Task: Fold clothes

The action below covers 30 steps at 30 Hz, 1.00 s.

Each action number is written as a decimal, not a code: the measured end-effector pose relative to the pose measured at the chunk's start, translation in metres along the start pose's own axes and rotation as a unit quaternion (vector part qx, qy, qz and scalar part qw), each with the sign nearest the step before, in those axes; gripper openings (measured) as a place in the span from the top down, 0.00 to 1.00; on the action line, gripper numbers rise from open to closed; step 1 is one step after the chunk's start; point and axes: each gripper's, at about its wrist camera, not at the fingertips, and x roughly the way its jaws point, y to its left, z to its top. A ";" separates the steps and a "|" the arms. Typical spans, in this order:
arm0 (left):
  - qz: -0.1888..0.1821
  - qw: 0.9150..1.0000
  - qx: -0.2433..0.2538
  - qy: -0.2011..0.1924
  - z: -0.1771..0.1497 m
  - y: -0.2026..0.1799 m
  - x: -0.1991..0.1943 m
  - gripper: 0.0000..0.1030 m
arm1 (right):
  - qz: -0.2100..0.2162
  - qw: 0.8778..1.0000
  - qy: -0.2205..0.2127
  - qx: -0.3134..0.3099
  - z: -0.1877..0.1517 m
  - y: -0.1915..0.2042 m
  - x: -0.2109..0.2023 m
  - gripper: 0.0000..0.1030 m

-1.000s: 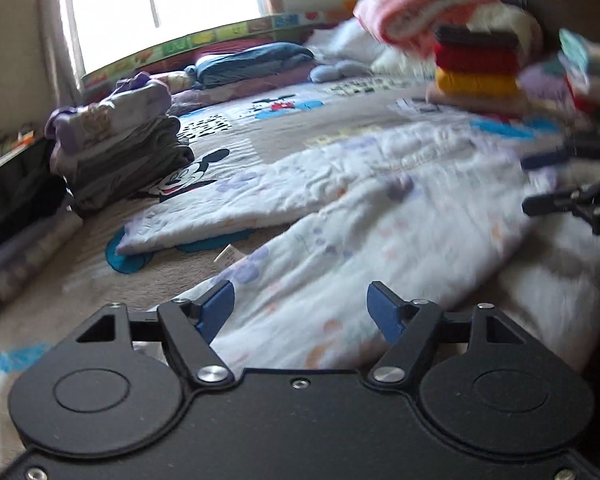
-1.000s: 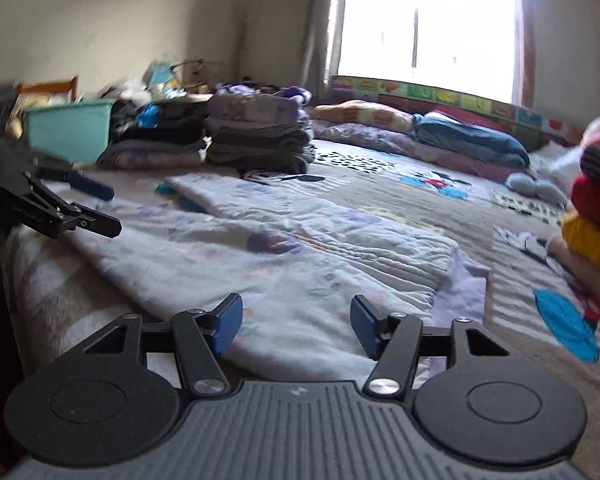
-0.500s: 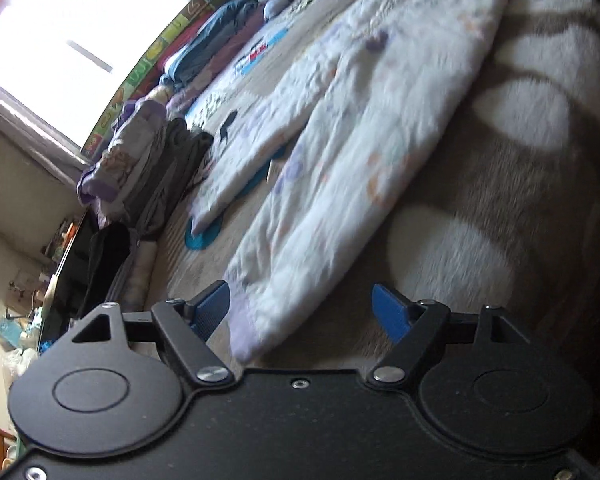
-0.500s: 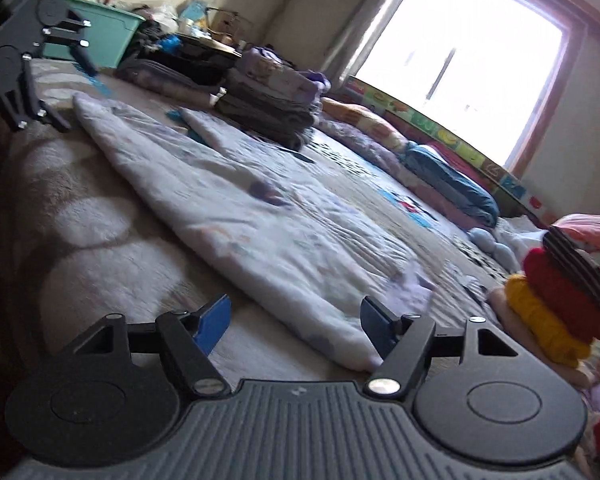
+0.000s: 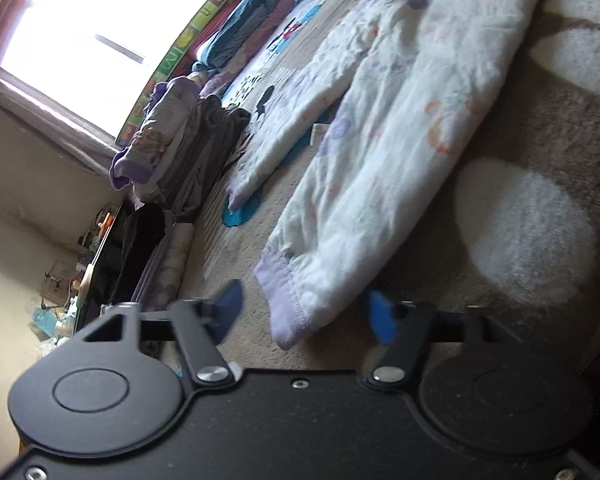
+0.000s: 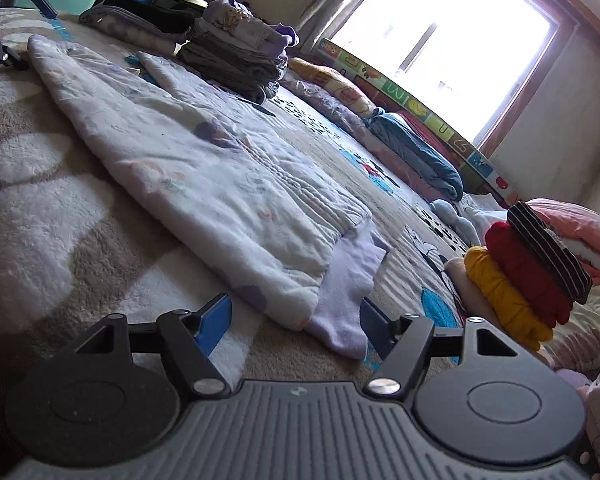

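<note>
I see the trousers lying flat on the bed, two legs spread apart. My left hand-held gripper is released, jaws spread either side of a lilac cuff, not touching it. My right hand-held gripper is also released, jaws straddling the lilac waistband. A folded stack sits beyond.
</note>
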 end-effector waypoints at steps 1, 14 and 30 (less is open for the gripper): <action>0.000 1.000 -0.005 0.001 0.000 0.002 0.002 0.67 | 0.003 1.000 0.002 0.003 0.000 -0.002 0.002 0.47; 0.067 0.981 -0.168 -0.070 0.031 0.047 0.007 0.83 | -0.008 0.992 -0.099 0.075 0.025 -0.039 -0.005 0.83; 0.036 0.963 -0.257 -0.067 0.082 0.101 0.094 0.86 | 0.008 0.981 -0.121 0.151 0.041 -0.090 0.072 0.88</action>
